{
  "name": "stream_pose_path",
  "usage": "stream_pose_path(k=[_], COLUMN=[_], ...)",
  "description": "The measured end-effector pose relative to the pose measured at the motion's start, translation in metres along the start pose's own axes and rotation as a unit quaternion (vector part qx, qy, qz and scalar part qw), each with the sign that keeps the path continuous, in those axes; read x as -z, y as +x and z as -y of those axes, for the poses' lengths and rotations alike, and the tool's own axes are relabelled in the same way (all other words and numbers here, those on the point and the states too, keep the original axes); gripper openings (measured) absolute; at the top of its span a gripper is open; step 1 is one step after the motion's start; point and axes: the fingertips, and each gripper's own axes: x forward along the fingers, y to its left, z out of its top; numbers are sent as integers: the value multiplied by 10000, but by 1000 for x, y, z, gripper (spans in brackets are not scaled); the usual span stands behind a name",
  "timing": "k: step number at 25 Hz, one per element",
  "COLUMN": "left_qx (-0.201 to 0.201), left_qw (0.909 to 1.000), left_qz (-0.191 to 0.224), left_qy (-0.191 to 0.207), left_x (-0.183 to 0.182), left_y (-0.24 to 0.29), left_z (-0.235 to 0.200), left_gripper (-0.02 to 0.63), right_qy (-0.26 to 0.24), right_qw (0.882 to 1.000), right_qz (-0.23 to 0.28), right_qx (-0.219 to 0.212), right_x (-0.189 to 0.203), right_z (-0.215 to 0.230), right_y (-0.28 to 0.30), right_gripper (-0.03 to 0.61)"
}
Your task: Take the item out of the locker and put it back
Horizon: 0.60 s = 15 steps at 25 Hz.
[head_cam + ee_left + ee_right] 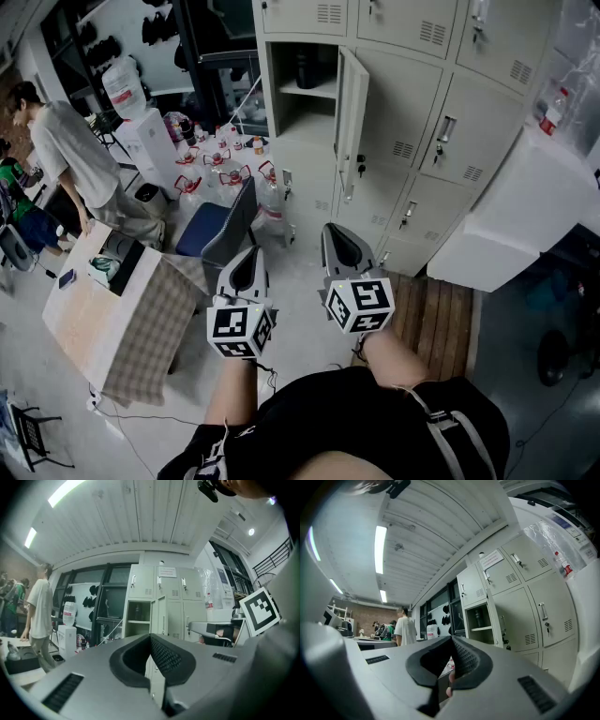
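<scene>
I held my left gripper (249, 255) and right gripper (333, 232) shut and empty, aimed at the open pale-grey metal locker (352, 103) to fetch its dark bottle (306, 70).

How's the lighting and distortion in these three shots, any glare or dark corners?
Head view: even indoor light with no glare, and the wide lens bows the lockers. Left gripper view: strong fisheye with black corners, and the ceiling light strip is blown out. Right gripper view: same dark vignette, a glaring ceiling tube, and the open locker stays fairly sharp.

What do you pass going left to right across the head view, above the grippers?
Person in white shirt → blue chair → open locker → locker door → white box.
</scene>
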Motion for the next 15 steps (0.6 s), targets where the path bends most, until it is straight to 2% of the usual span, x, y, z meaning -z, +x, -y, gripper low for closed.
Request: stream_pose_path(k=[15], left_qx=[87], left_qw=[9999], left_qz=[85], left_qy=[-4], left_x=[0], left_y=[-22], left_z=[-37], left_gripper=[12], right_qy=[9], right_qw=[9999], right_qz=[3], right_qx=[162], right_x=[12], right_z=[-35], right_y=[6], right_gripper=[14])
